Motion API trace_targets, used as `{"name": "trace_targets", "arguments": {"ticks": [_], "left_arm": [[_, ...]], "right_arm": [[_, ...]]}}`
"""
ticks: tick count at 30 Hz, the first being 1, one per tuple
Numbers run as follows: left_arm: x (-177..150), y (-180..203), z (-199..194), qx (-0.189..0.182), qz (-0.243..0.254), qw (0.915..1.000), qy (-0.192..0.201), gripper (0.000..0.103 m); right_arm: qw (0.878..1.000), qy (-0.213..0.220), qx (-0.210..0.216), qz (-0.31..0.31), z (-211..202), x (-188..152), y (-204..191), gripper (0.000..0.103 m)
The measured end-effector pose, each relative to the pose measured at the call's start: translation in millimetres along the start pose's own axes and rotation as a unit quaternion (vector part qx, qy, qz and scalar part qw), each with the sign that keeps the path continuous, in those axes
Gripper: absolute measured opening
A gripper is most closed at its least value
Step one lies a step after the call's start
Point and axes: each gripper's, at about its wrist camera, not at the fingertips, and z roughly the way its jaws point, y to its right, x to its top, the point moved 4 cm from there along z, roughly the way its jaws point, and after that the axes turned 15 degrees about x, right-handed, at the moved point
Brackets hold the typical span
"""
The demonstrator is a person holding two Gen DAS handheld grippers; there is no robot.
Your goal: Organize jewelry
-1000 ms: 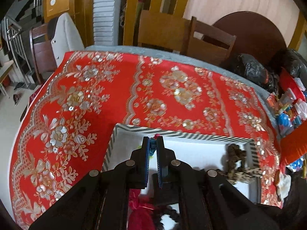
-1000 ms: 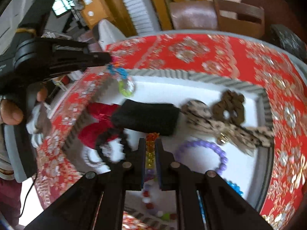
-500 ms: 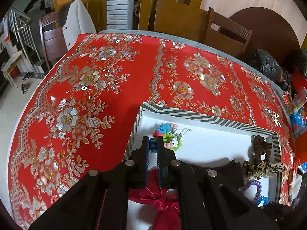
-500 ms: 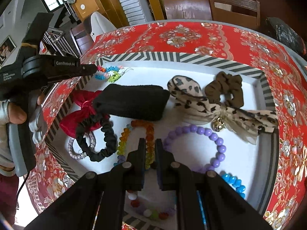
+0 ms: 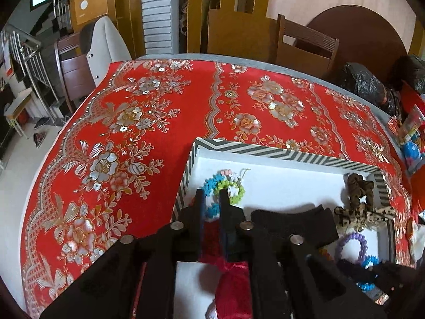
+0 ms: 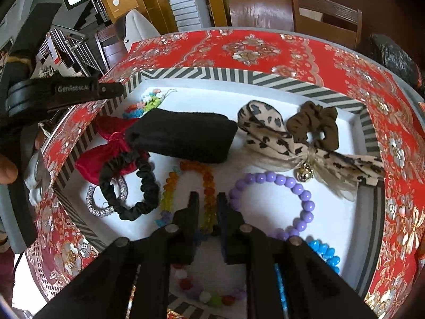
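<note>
My right tongs point(image 6: 207, 199) are opening, and the rainbow bead bracelet point(image 6: 208, 183) lies between the fingers on the white floor of the tray point(image 6: 265, 79); the pads no longer look pressed on it, so I judge it released. My left tongs point(image 5: 211, 199) are opening too, standing over the pastel bead bracelet point(image 5: 228, 186) in the tray's far left corner. Part of that bracelet sits between the fingers, and I see no pinch on it.

The first risk is snagging. If I lift either pair before the fingers are fully clear, a bead strand could catch on a pad and be dragged out of place or flicked over the striped rim onto the red cloth point(image 5: 119, 133) on the worktop.

Beyond the right tongs the tray is crowded: the purple bead bracelet point(image 6: 273, 202) is just beside the rainbow one, the black scrunchie point(image 6: 132, 186) overlaps a sparkly ring point(image 6: 106, 207), and the black pouch point(image 6: 186, 135) lies across the red velvet bag point(image 6: 106, 146). A careless sweep could tangle these.

The leopard bow point(image 6: 279, 138) and brown scrunchie point(image 6: 316, 125) touch, so grabbing one may pull up the other. The blue bracelet point(image 6: 324, 252) is partly hidden under my right tongs, so I could knock it.
</note>
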Motion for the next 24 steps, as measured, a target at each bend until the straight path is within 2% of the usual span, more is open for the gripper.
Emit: {"name": "trace_targets", "arguments": {"ticks": [2,8,10,12,20,24], "left_arm": [[-2.5,-1.4,-5.1,-0.001,0.000,1.0000,0.005,0.034],[-9.7,-2.5,-28.5,0.002,0.007,0.9995,0.030,0.036],[-12.0,-3.8,-37.9,0.002,0.007,0.9991,0.041,0.036],[-14.5,-4.6,-46.0,0.006,0.009,0.9987,0.050,0.036],[-33.4,-2.9,-77.4,0.002,0.013,0.9972,0.073,0.037],[-46.6,0.4,-89.6,0.003,0.016,0.9969,0.077,0.037]], "right_arm": [[1.000,0.008,0.002,0.001,-5.5,0.6,-2.7,0.030],[0.999,0.027,0.001,-0.017,-24.1,0.5,-15.3,0.031],[0.999,0.034,0.002,-0.022,-31.7,-1.3,-19.3,0.033],[0.999,0.042,-0.003,-0.025,-39.3,-2.9,-20.8,0.041],[0.996,0.079,-0.027,-0.036,-76.5,-11.5,-25.0,0.045],[0.995,0.095,-0.033,-0.026,-90.2,-15.6,-23.9,0.052]]}}
